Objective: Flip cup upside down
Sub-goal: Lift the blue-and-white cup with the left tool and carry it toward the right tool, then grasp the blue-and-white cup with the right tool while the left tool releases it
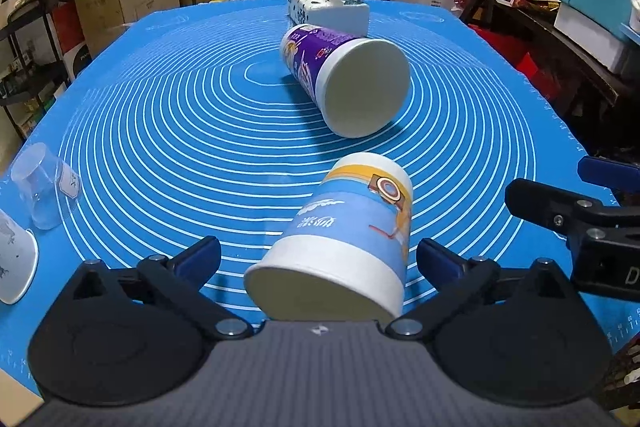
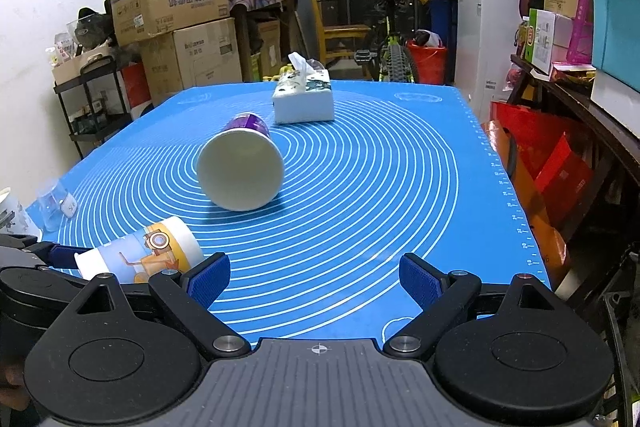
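A blue and yellow paper cup (image 1: 344, 239) lies on its side on the blue mat (image 1: 180, 131), its mouth toward the camera, between the open fingers of my left gripper (image 1: 320, 259); the pads stand apart from it on both sides. The same cup shows at the lower left of the right wrist view (image 2: 140, 255). A larger purple paper cup (image 1: 344, 79) lies on its side at the mat's middle, its mouth toward me; it also shows in the right wrist view (image 2: 244, 163). My right gripper (image 2: 316, 279) is open and empty over the mat's near edge.
A tissue box (image 1: 328, 9) sits at the far end of the mat. A clear plastic cup (image 1: 42, 191) and a white cup (image 1: 14, 267) lie at the left edge. Cardboard boxes, a shelf, a bicycle and a cluttered bench surround the table.
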Tool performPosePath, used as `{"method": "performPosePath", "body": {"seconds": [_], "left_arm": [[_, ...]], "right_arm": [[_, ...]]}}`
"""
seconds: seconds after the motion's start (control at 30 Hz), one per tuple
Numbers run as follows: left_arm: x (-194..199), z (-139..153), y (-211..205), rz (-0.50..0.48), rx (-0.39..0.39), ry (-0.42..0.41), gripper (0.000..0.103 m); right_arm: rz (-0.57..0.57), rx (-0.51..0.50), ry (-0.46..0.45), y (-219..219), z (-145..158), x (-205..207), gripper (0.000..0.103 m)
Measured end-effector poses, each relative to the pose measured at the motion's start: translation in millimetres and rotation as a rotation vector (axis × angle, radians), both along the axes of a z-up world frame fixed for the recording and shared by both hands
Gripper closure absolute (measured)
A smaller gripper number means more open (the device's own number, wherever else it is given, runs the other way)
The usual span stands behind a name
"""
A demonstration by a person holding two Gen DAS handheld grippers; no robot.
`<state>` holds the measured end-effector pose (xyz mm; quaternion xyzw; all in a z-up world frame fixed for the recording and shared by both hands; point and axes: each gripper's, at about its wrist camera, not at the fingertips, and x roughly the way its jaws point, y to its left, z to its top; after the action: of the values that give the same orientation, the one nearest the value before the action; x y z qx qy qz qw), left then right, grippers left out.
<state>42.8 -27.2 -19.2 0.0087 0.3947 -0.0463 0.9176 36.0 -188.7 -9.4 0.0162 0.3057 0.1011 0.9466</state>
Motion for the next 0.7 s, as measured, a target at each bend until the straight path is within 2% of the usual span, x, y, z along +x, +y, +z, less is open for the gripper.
{"method": "performPosePath", "body": {"seconds": [0.27, 0.47, 0.7], "left_arm": [[-4, 7, 3, 0.002, -0.012, -0.013, 0.001], [-18, 29, 16, 0.007, -0.033, -0.067, 0.001], [-26, 53, 37, 0.062, 0.066, -0.143, 0.001]], "right_arm": [[-0.006, 0.003, -0.017, -2, 7, -4, 0.011], [-0.009, 0.03, -0.016, -2, 19, -7, 0.011], [0.028, 0.047, 0.019, 18, 31, 1, 0.011]]}}
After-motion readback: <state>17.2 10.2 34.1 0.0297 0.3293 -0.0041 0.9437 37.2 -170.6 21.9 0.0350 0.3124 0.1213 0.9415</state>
